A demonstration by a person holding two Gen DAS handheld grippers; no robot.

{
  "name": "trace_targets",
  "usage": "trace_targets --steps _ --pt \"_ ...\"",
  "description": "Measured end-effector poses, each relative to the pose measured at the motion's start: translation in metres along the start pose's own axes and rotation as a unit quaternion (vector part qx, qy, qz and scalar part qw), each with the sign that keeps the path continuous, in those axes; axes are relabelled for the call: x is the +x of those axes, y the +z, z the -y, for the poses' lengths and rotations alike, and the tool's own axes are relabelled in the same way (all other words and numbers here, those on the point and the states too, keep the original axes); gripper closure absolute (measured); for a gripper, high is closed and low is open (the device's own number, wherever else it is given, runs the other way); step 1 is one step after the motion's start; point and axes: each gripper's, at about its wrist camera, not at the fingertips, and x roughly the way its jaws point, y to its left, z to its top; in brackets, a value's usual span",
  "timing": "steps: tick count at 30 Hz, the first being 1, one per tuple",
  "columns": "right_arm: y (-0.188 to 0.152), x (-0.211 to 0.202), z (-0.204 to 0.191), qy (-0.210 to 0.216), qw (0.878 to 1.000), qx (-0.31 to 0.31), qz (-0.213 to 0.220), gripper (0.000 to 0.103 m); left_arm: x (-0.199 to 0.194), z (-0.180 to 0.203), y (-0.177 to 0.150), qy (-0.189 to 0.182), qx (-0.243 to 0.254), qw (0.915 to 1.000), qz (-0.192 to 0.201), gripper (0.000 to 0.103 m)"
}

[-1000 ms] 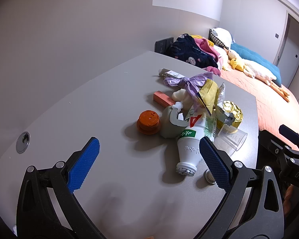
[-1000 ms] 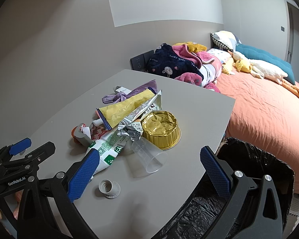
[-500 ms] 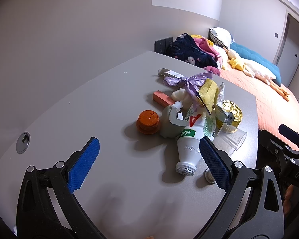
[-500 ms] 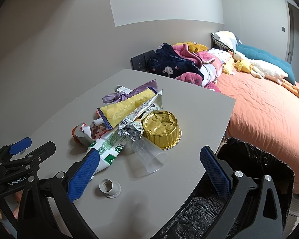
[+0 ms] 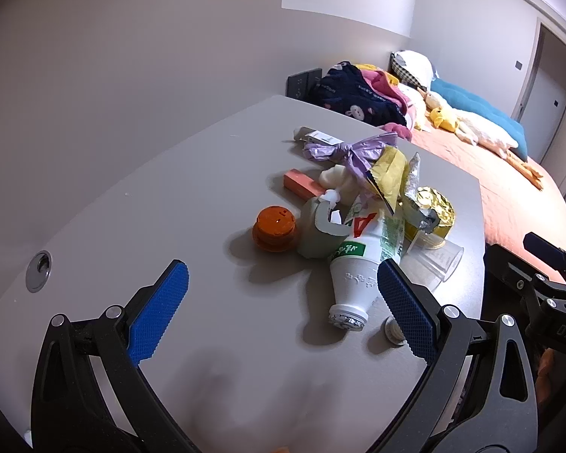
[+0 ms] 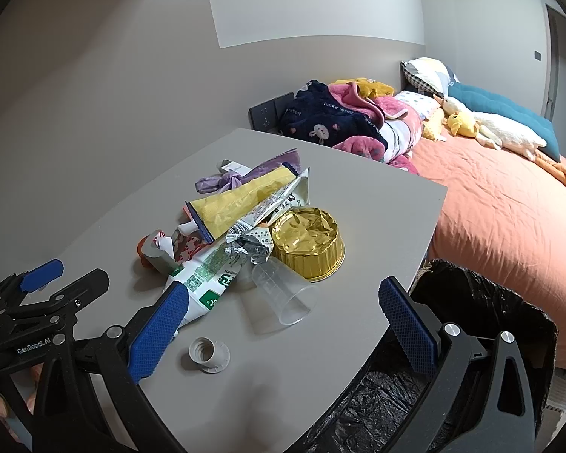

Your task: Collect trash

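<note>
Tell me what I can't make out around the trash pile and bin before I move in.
- Bin: right wrist view, inside hidden by table edge and right tongs.
- Orange lid: right wrist view, mostly behind grey scrap.
- Small white cap: left wrist view, partly behind left tongs.
- Bottle label: print too small.

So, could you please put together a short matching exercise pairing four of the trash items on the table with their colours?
Things:
1. lid
2. foil cup
3. plastic cup
4. knotted bag

Colours:
a. gold
b. purple
c. orange
d. clear

Pairs: 1-c, 2-a, 3-d, 4-b
</note>
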Motion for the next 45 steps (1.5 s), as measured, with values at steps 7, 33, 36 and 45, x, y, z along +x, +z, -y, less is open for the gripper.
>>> trace_targets --steps 7,33,36,45 --pt "-0.002 0.003 -0.001 0.003 1.000 -0.009 -0.003 0.003 0.003 -0.004 0.000 -0.007 -0.009 0.9999 -0.006 0.006" --pt "-0.005 0.062 0.006 0.018 0.998 -0.029 -0.047 0.024 0.048 0.001 0.015 -0.032 0.006 0.9992 -0.024 0.022" --pt "-0.007 0.071 0.008 0.022 0.998 -0.027 -0.055 0.026 0.056 0.004 0.017 -0.031 0.014 0.9990 -0.029 0.028" --pt "-0.008 0.083 0.011 0.027 0.997 -0.028 -0.064 0.038 0.066 0.020 0.024 -0.041 0.044 0.9979 -0.023 0.033"
